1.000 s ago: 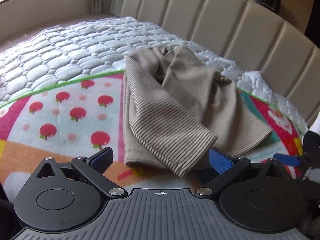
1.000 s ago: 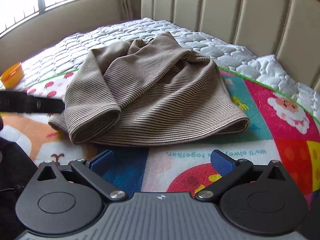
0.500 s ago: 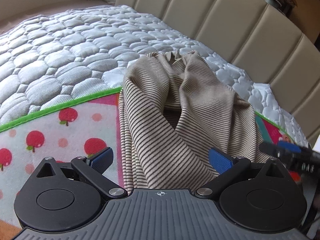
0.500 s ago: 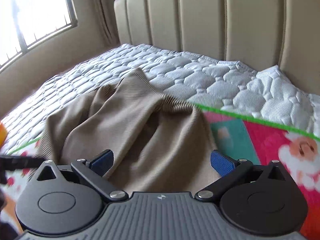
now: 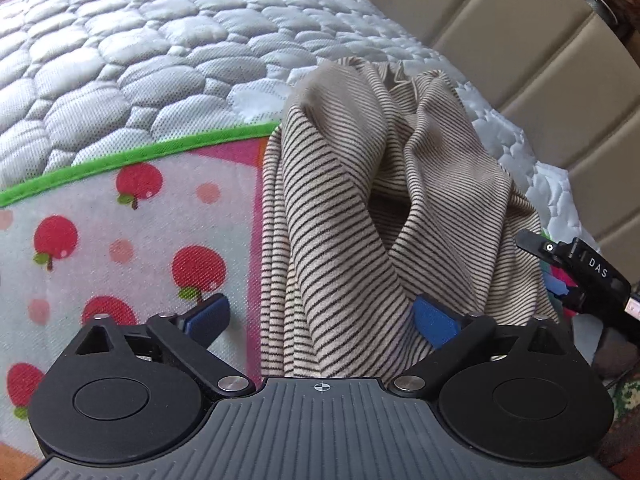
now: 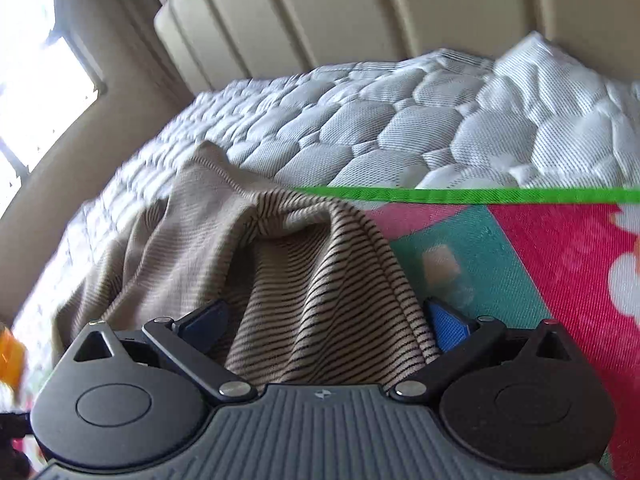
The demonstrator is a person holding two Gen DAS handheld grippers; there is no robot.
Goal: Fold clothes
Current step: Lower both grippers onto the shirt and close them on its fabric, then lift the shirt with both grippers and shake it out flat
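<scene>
Striped beige garment [image 5: 352, 216], crumpled in loose folds, lying partly on the colourful play mat [image 5: 120, 248] and partly on the white quilted mattress [image 5: 120, 52]; its far end reaches past the mat's green border [image 5: 168, 148] onto the quilting. Padded beige headboard [image 5: 532, 60] stands behind the bed.

Left gripper [image 5: 320, 318], seen from its own camera: jaws wide apart and closing, angled down at the near edge of the garment. The cloth lies between the blue pads; the right pad [image 5: 434, 320] is against or just beside a fold, the left pad [image 5: 208, 316] stands apart over the apple-printed mat. No firm grip is evident.

Right gripper [image 6: 326, 322], seen from its own camera: jaws wide apart, a ridge of the striped cloth rising between them. The right pad [image 6: 450, 326] sits at the garment's right edge, the left pad [image 6: 206, 320] against the cloth's darker fold; whether either presses cannot be told. This view is blurred. The right gripper also appears at the right edge of the left camera's view, beside the garment. An orange object [image 6: 10, 354] shows at the far left, too blurred to identify.
</scene>
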